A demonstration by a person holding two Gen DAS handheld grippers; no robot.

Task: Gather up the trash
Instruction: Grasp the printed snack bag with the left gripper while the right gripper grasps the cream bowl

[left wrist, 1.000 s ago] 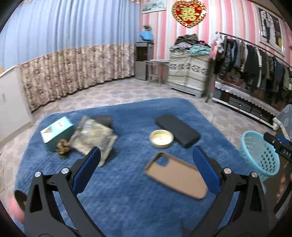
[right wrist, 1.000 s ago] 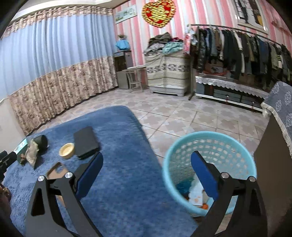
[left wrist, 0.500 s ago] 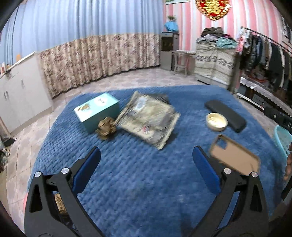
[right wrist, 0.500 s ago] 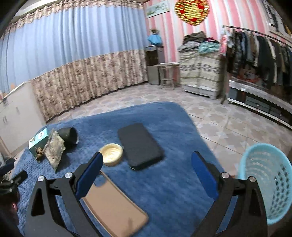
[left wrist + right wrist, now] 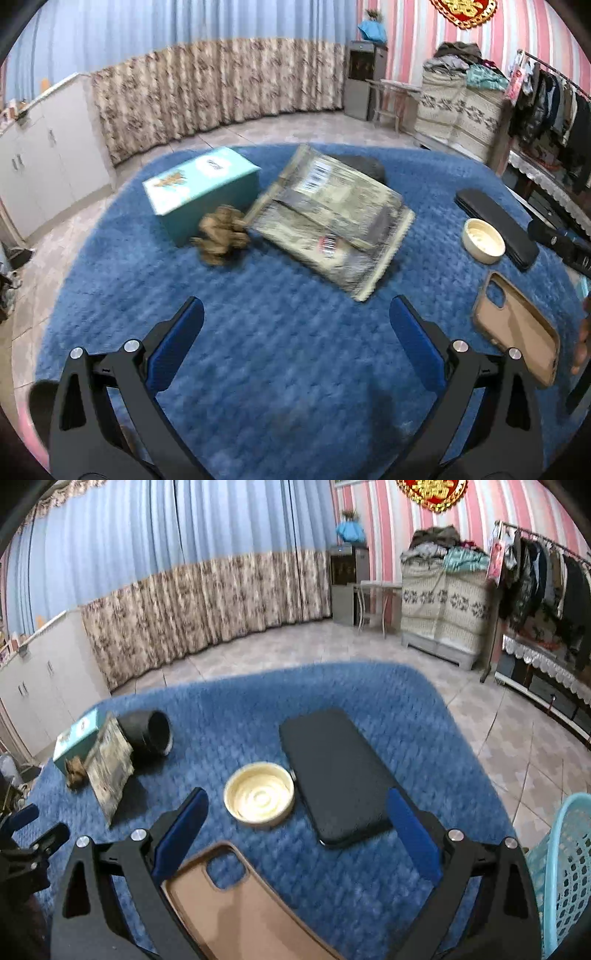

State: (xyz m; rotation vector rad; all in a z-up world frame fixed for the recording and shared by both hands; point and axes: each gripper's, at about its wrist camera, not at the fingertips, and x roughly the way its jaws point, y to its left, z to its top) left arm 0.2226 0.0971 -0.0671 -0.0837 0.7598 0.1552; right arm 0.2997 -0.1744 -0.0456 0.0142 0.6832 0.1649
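On the blue rug [image 5: 295,350] lie a crumpled brown paper wad [image 5: 221,236], a flat worn plastic package [image 5: 332,221] and a teal box [image 5: 199,188]. My left gripper [image 5: 295,332] is open and empty, above the rug just short of the package. My right gripper [image 5: 297,819] is open and empty, over a cream round lid [image 5: 258,794], with a black phone [image 5: 336,775] to the right and a tan phone case [image 5: 240,904] below. The light blue trash basket [image 5: 565,878] stands at the right edge. The wad [image 5: 75,770] and package [image 5: 110,764] lie far left.
A black cup [image 5: 147,731] lies on its side behind the package. The lid [image 5: 482,240], phone [image 5: 495,225] and case [image 5: 517,328] show right in the left wrist view. White cabinets [image 5: 44,147], curtains, a clothes rack [image 5: 546,576] and tiled floor surround the rug.
Both grippers have swung left, away from the basket. The left one now faces the package and wad closer up. The right one now hovers over the lid and phone.
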